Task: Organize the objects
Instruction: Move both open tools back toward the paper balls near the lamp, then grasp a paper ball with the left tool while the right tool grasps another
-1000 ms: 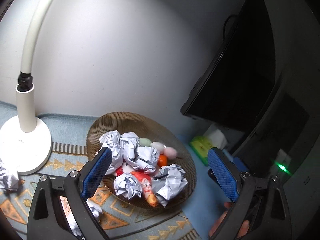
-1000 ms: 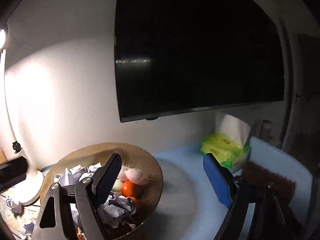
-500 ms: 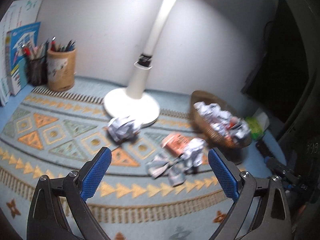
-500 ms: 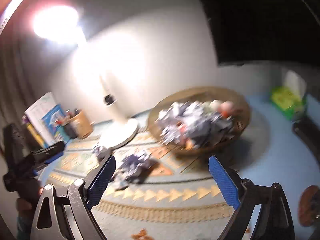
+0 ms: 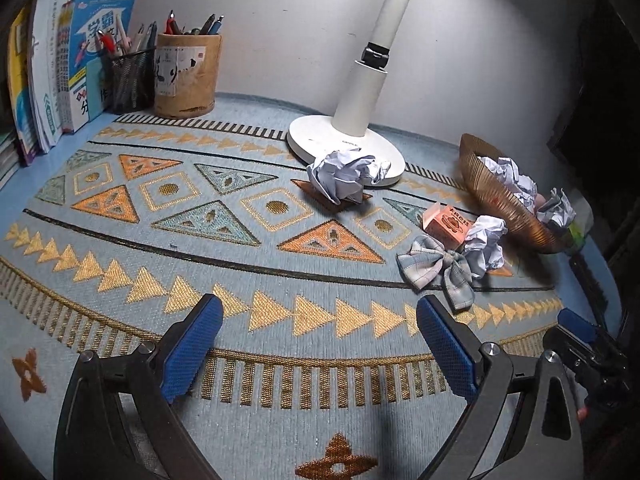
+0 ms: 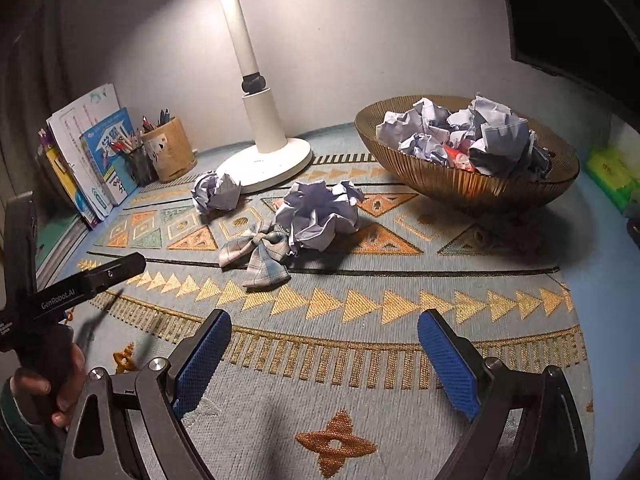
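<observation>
On the patterned mat lie a crumpled paper ball [image 5: 345,176] by the lamp base, a second paper ball [image 5: 485,245], a plaid fabric bow [image 5: 439,270] and a small pink box [image 5: 448,226]. In the right wrist view the same paper balls [image 6: 216,196] [image 6: 320,214] and the bow [image 6: 256,255] show. A brown ribbed bowl [image 6: 452,184] [image 5: 500,208] holds several paper balls and small colourful items. My left gripper [image 5: 316,344] is open and empty, near the mat's front edge. My right gripper [image 6: 324,356] is open and empty, short of the bow.
A white desk lamp [image 5: 344,144] [image 6: 264,160] stands at the back. A wooden pen holder [image 5: 186,76], a mesh pen cup [image 5: 130,80] and books [image 5: 48,80] stand at the back left. A green tissue pack [image 6: 612,178] lies right of the bowl. The left gripper's body [image 6: 60,296] shows at the left of the right wrist view.
Both grippers have pulled back from the bowl and dropped toward the mat's front edge. The views now take in the whole mat. Both stay open and empty.
</observation>
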### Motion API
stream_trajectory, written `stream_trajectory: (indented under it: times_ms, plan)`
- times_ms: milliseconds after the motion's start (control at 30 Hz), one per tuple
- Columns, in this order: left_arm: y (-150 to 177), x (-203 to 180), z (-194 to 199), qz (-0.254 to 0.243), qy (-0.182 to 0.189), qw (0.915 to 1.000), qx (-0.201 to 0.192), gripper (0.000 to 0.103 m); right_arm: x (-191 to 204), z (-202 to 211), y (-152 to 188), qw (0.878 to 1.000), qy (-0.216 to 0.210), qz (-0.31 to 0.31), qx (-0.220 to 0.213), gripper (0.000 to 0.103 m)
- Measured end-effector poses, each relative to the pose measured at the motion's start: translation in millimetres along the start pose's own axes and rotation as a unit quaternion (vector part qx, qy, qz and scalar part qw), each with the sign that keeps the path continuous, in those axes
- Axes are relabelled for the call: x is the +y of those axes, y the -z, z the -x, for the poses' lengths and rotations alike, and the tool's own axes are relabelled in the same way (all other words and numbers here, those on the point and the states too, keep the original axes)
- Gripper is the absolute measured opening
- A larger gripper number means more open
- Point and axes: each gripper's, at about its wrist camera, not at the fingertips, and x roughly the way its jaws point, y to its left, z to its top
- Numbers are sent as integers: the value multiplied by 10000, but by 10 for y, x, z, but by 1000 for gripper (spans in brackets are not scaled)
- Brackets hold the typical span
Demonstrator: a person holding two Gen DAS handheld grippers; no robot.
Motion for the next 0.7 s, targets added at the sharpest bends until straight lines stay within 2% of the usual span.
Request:
stream_trajectory:
  times_ms: [200,400,467,567,700]
  plan:
    - [1,32,7,60,90,9999,27,97,-1,-8,3,9999,101,9,-8,94]
    - [16,28,0,75,120,9999,93,97,109,-14,26,9989,368,289,-27,94]
    - [4,28,-28,65,209,9996,202,97,116,-43,14,9991,265,320,79,94]
    - [-152,45,-126,104,495,9976,465,97,-36,-158,-54,9974,-460,-74,553,94]
    - [-536,-17,-151,-103,521,9981,324,97,-81,-195,-301,9965,-317,-98,761,94]
